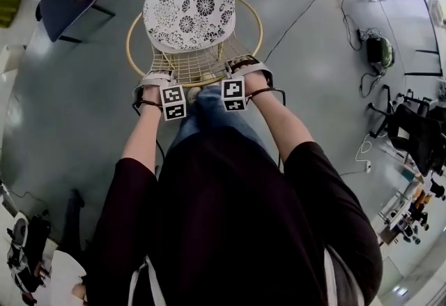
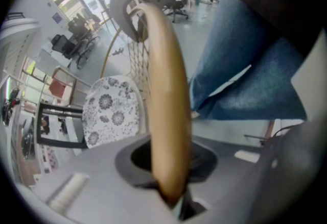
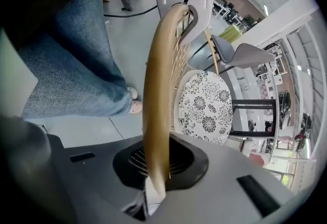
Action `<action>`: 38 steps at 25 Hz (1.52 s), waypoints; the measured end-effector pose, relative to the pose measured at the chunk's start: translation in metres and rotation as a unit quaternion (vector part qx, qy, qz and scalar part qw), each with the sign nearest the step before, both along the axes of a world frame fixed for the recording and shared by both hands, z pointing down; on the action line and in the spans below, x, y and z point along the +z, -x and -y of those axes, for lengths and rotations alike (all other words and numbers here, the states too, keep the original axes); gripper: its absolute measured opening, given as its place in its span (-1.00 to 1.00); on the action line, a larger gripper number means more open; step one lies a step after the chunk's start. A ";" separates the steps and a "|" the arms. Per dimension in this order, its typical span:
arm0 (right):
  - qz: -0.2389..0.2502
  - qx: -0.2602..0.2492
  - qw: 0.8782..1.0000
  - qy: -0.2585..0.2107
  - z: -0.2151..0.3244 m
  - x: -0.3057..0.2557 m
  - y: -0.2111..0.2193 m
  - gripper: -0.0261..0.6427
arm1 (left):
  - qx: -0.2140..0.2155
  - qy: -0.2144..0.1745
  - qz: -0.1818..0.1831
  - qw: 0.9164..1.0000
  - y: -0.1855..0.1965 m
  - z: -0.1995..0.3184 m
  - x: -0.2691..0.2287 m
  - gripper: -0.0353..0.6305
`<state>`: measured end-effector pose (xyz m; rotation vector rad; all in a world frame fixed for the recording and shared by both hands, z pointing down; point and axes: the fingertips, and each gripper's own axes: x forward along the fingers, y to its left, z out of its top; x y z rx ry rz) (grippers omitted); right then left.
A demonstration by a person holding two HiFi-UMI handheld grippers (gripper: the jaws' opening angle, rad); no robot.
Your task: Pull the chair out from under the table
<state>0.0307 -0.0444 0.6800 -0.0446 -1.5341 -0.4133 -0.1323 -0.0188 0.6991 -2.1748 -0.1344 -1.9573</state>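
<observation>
Your left tool (image 1: 155,81) and right tool (image 1: 245,66) each pinch the gold rim (image 2: 164,116) of the chair (image 1: 189,10), jaws narrowed tight on it, either side of the wire back (image 1: 198,64).

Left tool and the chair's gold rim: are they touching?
Touching. The left gripper view shows the left tool with its jaws closed on the rim, which runs straight between them.
</observation>
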 end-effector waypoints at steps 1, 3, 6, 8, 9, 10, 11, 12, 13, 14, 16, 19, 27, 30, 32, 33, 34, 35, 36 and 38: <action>-0.001 0.001 1.000 0.001 0.000 0.000 -0.001 -0.84 | 0.000 0.000 0.000 1.000 0.000 0.000 0.000 -0.71; 0.000 0.001 1.000 0.005 0.000 -0.001 0.000 -0.85 | 0.000 0.003 -0.001 1.000 -0.001 0.000 0.000 -0.71; 0.001 0.003 1.000 0.010 0.003 0.002 0.001 -0.85 | 0.001 0.005 -0.001 1.000 0.001 0.004 0.002 -0.71; 0.002 0.005 1.000 0.012 0.009 0.005 0.000 -0.85 | 0.003 0.007 0.001 1.000 0.000 0.010 0.006 -0.71; 0.003 0.004 1.000 0.013 0.009 0.006 -0.001 -0.85 | 0.004 0.010 0.001 1.000 -0.001 0.010 0.007 -0.71; 0.003 0.004 1.000 0.015 0.008 0.007 -0.002 -0.85 | 0.004 0.012 0.001 1.000 -0.002 0.009 0.008 -0.70; 0.003 0.003 1.000 0.015 0.006 0.007 -0.002 -0.85 | 0.004 0.014 0.001 1.000 -0.003 0.007 0.008 -0.70; 0.003 0.001 1.000 0.015 0.004 0.006 -0.002 -0.85 | 0.003 0.015 0.001 1.000 -0.003 0.005 0.008 -0.69; 0.003 0.000 1.000 0.015 0.003 0.006 -0.002 -0.85 | 0.001 0.016 0.001 1.000 -0.002 0.003 0.007 -0.69; 0.004 -0.002 1.000 0.015 0.002 0.005 -0.002 -0.85 | 0.000 0.016 0.000 1.000 -0.002 0.002 0.006 -0.68; 0.005 -0.006 1.000 0.014 0.001 0.003 -0.001 -0.84 | -0.004 0.016 -0.002 1.000 -0.002 0.000 0.004 -0.67; 0.014 0.002 0.999 0.031 -0.002 0.004 -0.002 -0.84 | -0.016 0.036 -0.005 0.999 -0.004 -0.005 0.003 -0.59; 0.105 0.068 0.990 0.059 0.000 -0.025 -0.003 -0.58 | -0.098 0.064 -0.102 0.988 -0.021 -0.002 -0.035 -0.15; 0.128 0.084 0.986 0.065 0.000 -0.045 -0.012 -0.56 | -0.137 0.056 -0.141 0.979 -0.017 0.000 -0.059 -0.18; 0.139 0.096 0.983 0.066 -0.001 -0.058 -0.017 -0.56 | -0.160 0.049 -0.164 0.972 -0.012 0.003 -0.076 -0.26; 0.145 0.102 0.982 0.065 0.000 -0.066 -0.019 -0.56 | -0.173 0.045 -0.176 0.968 -0.010 0.006 -0.086 -0.32; 0.154 0.109 0.980 0.062 0.002 -0.074 -0.021 -0.56 | -0.187 0.037 -0.190 0.963 -0.009 0.010 -0.097 -0.39; 0.163 0.118 0.978 0.056 0.005 -0.083 -0.022 -0.61 | -0.201 0.026 -0.204 0.958 -0.008 0.015 -0.108 -0.49; 0.174 0.130 0.975 0.047 0.011 -0.092 -0.024 -0.66 | -0.212 0.012 -0.217 0.953 -0.007 0.021 -0.120 -0.62; 0.197 0.159 0.967 0.023 0.027 -0.112 -0.025 -0.78 | -0.228 -0.018 -0.235 0.945 -0.004 0.037 -0.143 -0.76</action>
